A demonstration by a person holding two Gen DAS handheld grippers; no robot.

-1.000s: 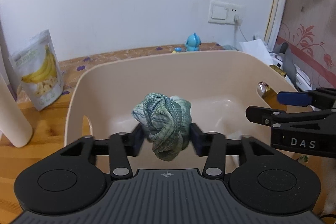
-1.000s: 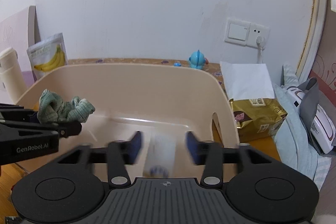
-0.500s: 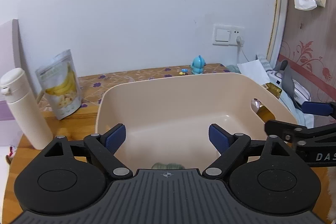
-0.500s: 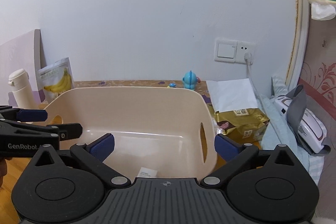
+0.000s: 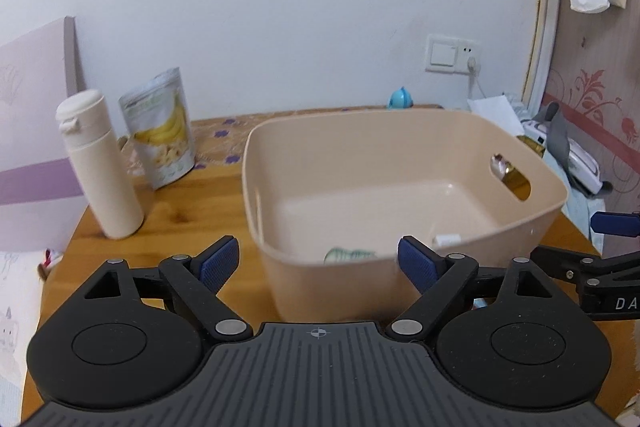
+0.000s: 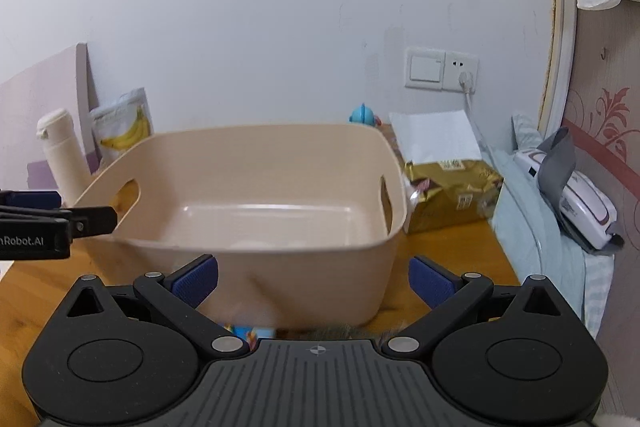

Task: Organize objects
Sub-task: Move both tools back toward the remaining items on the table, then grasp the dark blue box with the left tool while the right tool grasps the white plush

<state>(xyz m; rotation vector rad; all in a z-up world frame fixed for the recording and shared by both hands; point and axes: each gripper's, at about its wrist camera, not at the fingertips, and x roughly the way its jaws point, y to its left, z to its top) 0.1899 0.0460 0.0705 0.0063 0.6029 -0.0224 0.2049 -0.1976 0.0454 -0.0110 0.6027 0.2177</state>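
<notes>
Two objects, one green cloth and one white packet, lie in one bin; both tools released.

We see only a sliver of the green cloth and white item past the bin rim. A colourful packet hides behind the right gripper.

Beige bin on orange-brown wood tabletop, green-white striped cloth inside it, cream bottle, silver pouch with yellow banana print, blue toy, gold bag, white wall, black claws with blue pads.
</notes>
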